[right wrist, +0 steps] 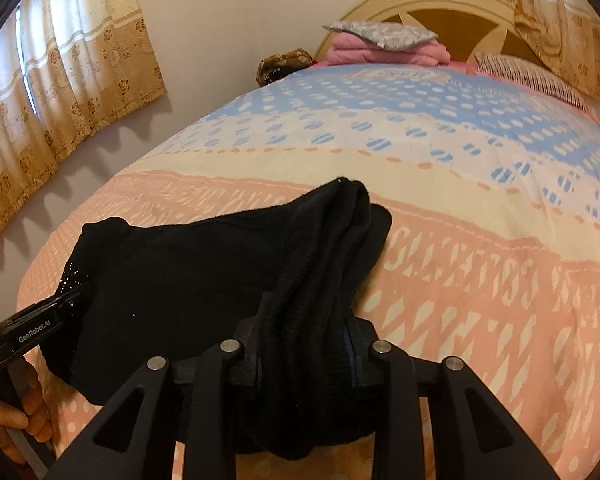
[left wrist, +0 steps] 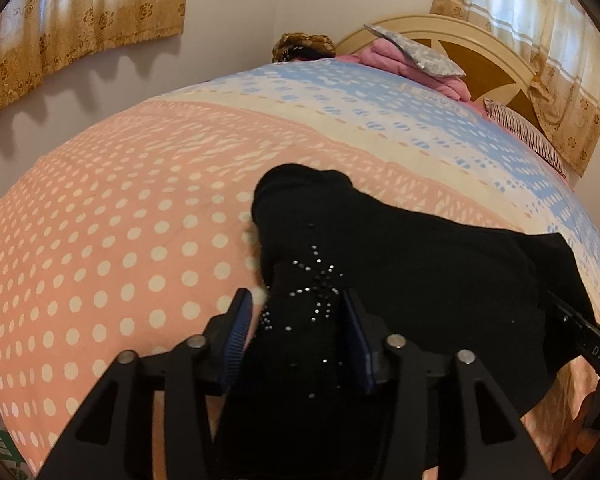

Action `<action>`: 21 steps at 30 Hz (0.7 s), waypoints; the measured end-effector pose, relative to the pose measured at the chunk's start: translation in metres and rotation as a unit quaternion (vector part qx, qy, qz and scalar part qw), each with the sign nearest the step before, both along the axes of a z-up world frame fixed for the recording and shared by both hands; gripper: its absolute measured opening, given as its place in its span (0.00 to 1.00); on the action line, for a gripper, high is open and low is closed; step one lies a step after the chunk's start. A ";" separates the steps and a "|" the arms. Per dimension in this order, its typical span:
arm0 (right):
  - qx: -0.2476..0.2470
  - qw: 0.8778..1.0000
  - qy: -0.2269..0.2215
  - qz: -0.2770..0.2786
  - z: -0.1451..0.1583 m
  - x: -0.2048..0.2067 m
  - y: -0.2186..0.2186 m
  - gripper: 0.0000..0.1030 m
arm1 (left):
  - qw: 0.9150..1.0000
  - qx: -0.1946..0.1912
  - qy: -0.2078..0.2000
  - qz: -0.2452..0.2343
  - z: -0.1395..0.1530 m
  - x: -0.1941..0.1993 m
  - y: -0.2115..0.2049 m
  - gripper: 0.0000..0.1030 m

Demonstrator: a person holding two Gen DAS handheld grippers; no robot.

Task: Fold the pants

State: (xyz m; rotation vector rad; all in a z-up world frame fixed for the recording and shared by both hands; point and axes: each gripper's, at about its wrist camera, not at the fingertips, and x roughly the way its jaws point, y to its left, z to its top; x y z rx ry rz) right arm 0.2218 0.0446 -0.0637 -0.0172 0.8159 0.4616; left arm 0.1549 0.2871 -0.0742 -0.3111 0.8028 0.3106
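1. We see black pants (left wrist: 400, 248) lying bunched on the bed (left wrist: 120, 220), over the pink polka-dot part of the cover, at the end far from the headboard (left wrist: 496, 60).
2. Left gripper (left wrist: 296, 312): fingers (left wrist: 238, 320) stand part open w/ the pants' rhinestone-trimmed section between them. There's a visible gap btw the left blue pad and the cloth, so we read no firm pinch; the right pad sits against or just beside the fabric, can't tell which.
3. Right gripper (right wrist: 306, 332): fingers narrow, clamped on a thick ribbed fold of the pants (right wrist: 204, 276), which bulges up and over btw them.
4. In the right wrist view the left gripper (right wrist: 70, 294) shows at the pants' opposite edge, by the sparkly trim, w/ a person's hand (right wrist: 28, 412) on its handle.
5. In the left wrist view the right gripper (left wrist: 556, 304) shows at the pants' far right edge; its tip is hidden in cloth.
6. Toward the headboard: pink folded bedding (right wrist: 384, 50) w/ a grey patterned pillow (right wrist: 380, 34) on top, striped pillow (right wrist: 528, 72) beside it.
7. Gold floral curtains (right wrist: 72, 72) hang on the wall left of the headboard; more to its right.
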 end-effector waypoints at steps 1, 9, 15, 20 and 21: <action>0.006 1.000 0.006 -0.002 -0.001 0.001 -0.002 0.32 | 1.000 0.002 0.004 0.000 0.001 -0.001 0.001 0.61; 0.054 0.997 0.051 -0.015 -0.011 0.011 -0.017 0.47 | 0.999 -0.030 0.002 0.027 0.013 -0.036 0.043 0.81; 0.036 0.998 0.042 -0.015 -0.009 0.008 -0.011 0.49 | 0.998 0.030 0.013 0.046 0.022 -0.043 0.027 0.81; 0.087 0.995 0.029 -0.041 0.008 -0.004 -0.038 0.49 | 0.989 0.132 -0.043 0.049 0.057 -0.051 0.006 0.80; 0.095 0.994 0.007 -0.058 0.017 -0.012 -0.046 0.49 | 0.988 0.139 -0.050 0.043 0.061 -0.048 0.003 0.80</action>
